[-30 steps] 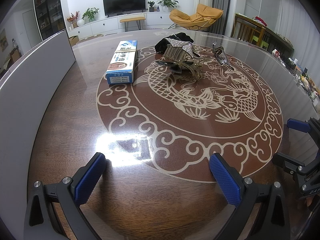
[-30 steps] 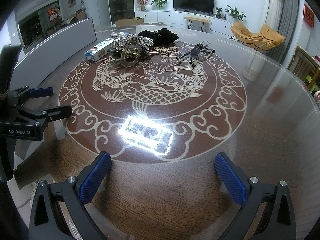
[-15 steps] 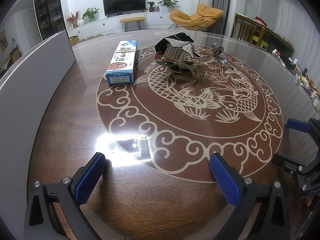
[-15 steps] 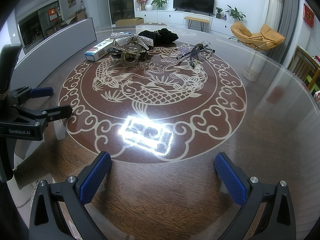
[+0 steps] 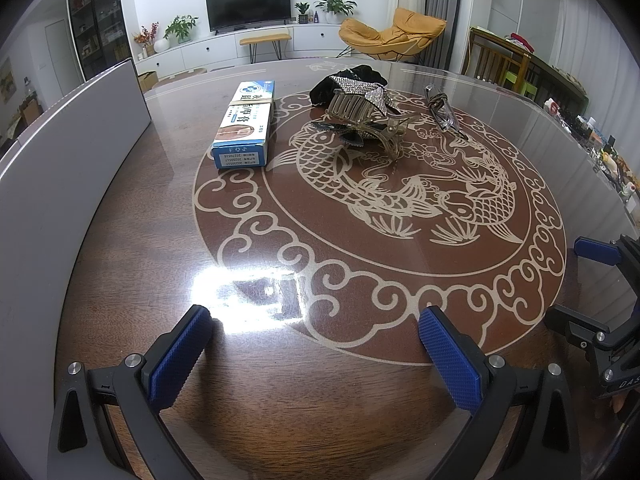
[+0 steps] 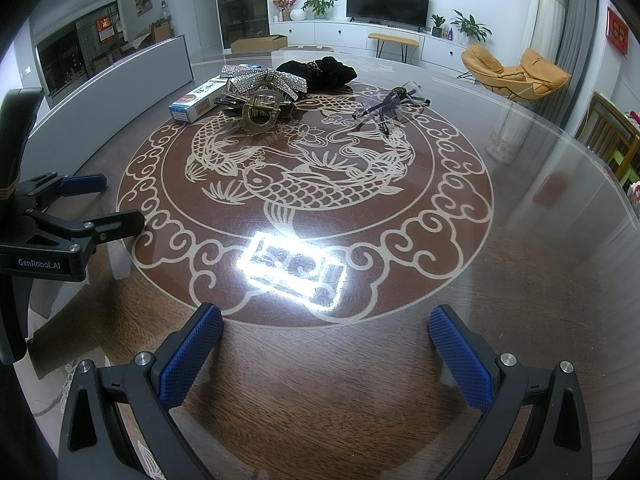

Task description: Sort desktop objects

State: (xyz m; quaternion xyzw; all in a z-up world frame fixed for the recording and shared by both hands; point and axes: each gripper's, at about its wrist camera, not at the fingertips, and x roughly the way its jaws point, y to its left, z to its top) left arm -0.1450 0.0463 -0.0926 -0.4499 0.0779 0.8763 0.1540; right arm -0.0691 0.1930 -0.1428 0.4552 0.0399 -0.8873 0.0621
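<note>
A blue and white box (image 5: 244,126) lies at the far left of the round table; it also shows in the right wrist view (image 6: 198,100). A gold hair claw (image 5: 368,122) (image 6: 262,110) lies beside it, with a rhinestone bow (image 5: 362,88) (image 6: 262,78) and a black cloth (image 5: 352,78) (image 6: 320,72) behind. Clear glasses (image 5: 442,112) (image 6: 390,106) lie to the right. My left gripper (image 5: 314,344) is open and empty over the near table edge. My right gripper (image 6: 326,346) is open and empty, also near the front edge.
The table (image 5: 360,420) is dark wood under glass with a fish pattern. A grey curved panel (image 5: 60,168) stands along its left side. The right gripper shows at the right edge of the left wrist view (image 5: 600,300); the left gripper shows at the left in the right wrist view (image 6: 60,216).
</note>
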